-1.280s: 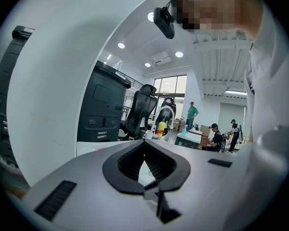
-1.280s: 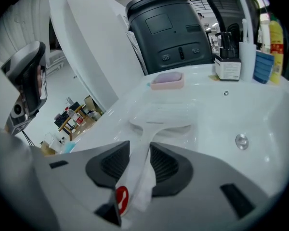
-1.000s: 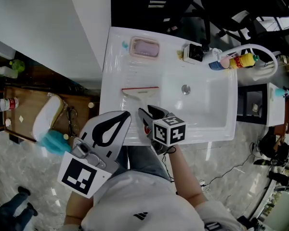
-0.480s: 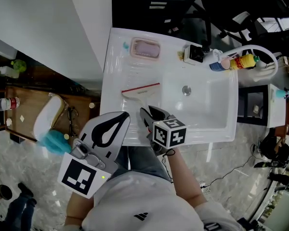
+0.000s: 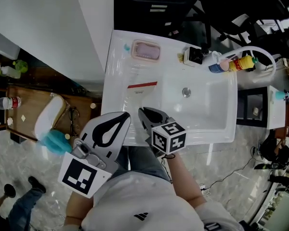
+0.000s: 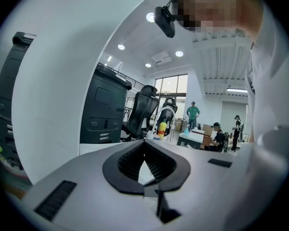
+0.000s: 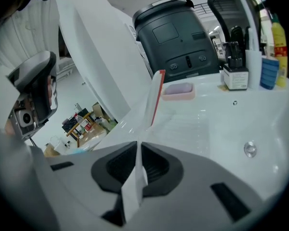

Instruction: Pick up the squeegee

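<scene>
The squeegee (image 5: 142,85) is white with a red blade edge and hangs over the ribbed drainboard left of the basin. Its handle runs back to my right gripper (image 5: 144,114). In the right gripper view the thin white handle (image 7: 135,177) sits between the black pads, the jaws closing onto it and pressing it, and the red blade (image 7: 157,96) stands tilted above the counter. My left gripper (image 5: 119,121) hovers at the counter's front edge, left of the right one. In its own view the left gripper (image 6: 144,147) has its jaws together with nothing between them.
The white sink unit (image 5: 209,134) has a basin with a drain (image 5: 186,92) on the right. A pink soap dish (image 5: 145,50) sits at the back left. A black-and-white holder (image 5: 193,53), bottles (image 5: 241,61) and a curved faucet (image 5: 260,49) stand along the back right.
My right jaws have closed on the squeegee's handle and the hand has risen. The red blade has lifted and shifted away from me. The left gripper has not moved.
</scene>
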The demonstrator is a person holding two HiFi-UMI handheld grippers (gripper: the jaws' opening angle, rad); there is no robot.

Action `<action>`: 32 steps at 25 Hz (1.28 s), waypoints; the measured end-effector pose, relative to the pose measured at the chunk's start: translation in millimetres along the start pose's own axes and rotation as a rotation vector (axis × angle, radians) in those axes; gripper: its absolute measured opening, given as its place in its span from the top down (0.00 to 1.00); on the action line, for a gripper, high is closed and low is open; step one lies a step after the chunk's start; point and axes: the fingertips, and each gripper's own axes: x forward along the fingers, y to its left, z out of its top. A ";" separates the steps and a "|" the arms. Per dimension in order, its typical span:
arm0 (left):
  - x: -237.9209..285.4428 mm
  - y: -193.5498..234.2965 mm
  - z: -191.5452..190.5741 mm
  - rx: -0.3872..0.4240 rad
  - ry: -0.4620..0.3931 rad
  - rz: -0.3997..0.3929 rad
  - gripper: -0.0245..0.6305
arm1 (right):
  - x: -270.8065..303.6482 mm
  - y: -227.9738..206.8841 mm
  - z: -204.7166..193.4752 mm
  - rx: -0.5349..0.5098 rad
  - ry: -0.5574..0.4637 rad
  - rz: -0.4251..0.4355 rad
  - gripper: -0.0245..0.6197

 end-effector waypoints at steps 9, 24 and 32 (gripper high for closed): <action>-6.9 -7.9 7.4 0.027 -0.015 -0.006 0.94 | -21.3 20.4 27.8 -0.055 -0.080 0.050 0.90; -11.5 -30.9 25.6 0.080 -0.056 -0.048 0.94 | -78.9 54.6 76.7 -0.108 -0.258 0.079 0.90; -13.9 -40.7 31.3 0.100 -0.073 -0.066 0.94 | -105.8 68.3 90.2 -0.134 -0.334 0.080 0.90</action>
